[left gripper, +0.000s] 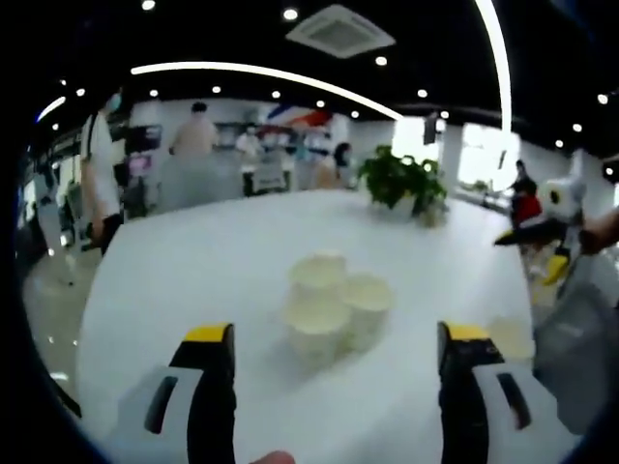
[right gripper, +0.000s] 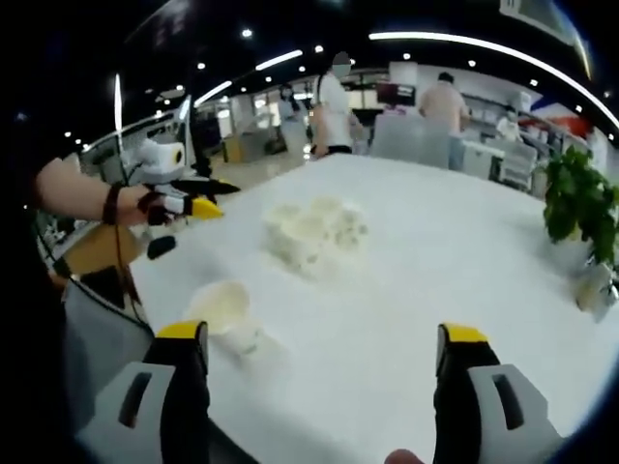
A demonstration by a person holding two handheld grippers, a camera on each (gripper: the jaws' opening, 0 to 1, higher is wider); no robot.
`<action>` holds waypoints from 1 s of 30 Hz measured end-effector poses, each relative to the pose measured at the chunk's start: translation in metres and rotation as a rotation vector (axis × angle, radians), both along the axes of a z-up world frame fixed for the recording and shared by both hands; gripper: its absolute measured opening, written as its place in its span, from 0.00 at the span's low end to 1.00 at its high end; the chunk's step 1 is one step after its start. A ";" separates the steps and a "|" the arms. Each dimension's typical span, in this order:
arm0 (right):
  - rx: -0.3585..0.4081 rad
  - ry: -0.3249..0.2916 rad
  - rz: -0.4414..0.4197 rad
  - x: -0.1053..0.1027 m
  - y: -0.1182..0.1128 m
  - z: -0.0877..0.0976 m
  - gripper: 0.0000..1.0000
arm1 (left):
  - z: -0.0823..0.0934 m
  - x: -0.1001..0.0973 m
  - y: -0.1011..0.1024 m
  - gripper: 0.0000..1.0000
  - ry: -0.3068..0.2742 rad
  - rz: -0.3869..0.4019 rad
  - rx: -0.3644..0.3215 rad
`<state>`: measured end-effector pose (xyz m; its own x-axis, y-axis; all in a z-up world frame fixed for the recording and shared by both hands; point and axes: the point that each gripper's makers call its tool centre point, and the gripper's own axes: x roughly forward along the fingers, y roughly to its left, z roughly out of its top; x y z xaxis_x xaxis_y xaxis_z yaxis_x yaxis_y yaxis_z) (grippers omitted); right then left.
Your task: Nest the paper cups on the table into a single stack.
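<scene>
My left gripper [left gripper: 334,362] has jaws spread wide, holding nothing, hovering above the white table [left gripper: 193,280]. Right gripper [right gripper: 324,372] same: jaws wide apart, empty, touching nothing. Cluster of three paper cups [left gripper: 334,300] stands upright on the table just ahead of the left jaws, cups touching each other; in the right gripper view that cluster [right gripper: 314,232] sits mid-table, well ahead. One lone cup [right gripper: 224,309] stands apart near the table edge, just beyond my right gripper's left jaw; it also shows at [left gripper: 510,338]. Potted plant [left gripper: 401,184] at the far end. People standing behind the table. Nothing between jaws and cups.
</scene>
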<state>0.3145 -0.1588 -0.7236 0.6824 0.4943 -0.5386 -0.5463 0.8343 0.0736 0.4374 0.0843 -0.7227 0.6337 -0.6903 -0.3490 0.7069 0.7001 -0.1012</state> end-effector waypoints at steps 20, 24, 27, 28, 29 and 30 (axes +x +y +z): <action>-0.059 0.025 0.030 -0.012 0.005 0.002 0.96 | -0.023 0.023 -0.010 0.83 -0.016 -0.019 0.005; -0.078 0.025 0.043 -0.014 0.007 0.005 0.95 | -0.026 0.028 -0.011 0.83 -0.023 -0.020 0.008; -0.098 0.026 0.058 -0.017 0.007 0.004 0.95 | -0.030 0.031 -0.011 0.82 -0.022 -0.017 0.001; -0.099 0.027 0.059 -0.017 0.007 0.004 0.95 | -0.031 0.032 -0.011 0.82 -0.020 -0.018 -0.001; -0.101 0.028 0.058 -0.018 0.007 0.004 0.95 | -0.032 0.033 -0.012 0.81 -0.019 -0.018 -0.002; -0.101 0.028 0.056 -0.018 0.007 0.004 0.95 | -0.032 0.033 -0.011 0.80 -0.019 -0.016 -0.004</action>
<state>0.2966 -0.1517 -0.7200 0.6391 0.4734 -0.6062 -0.5913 0.8064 0.0063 0.4707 0.0729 -0.7547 0.6288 -0.7018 -0.3348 0.7200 0.6881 -0.0904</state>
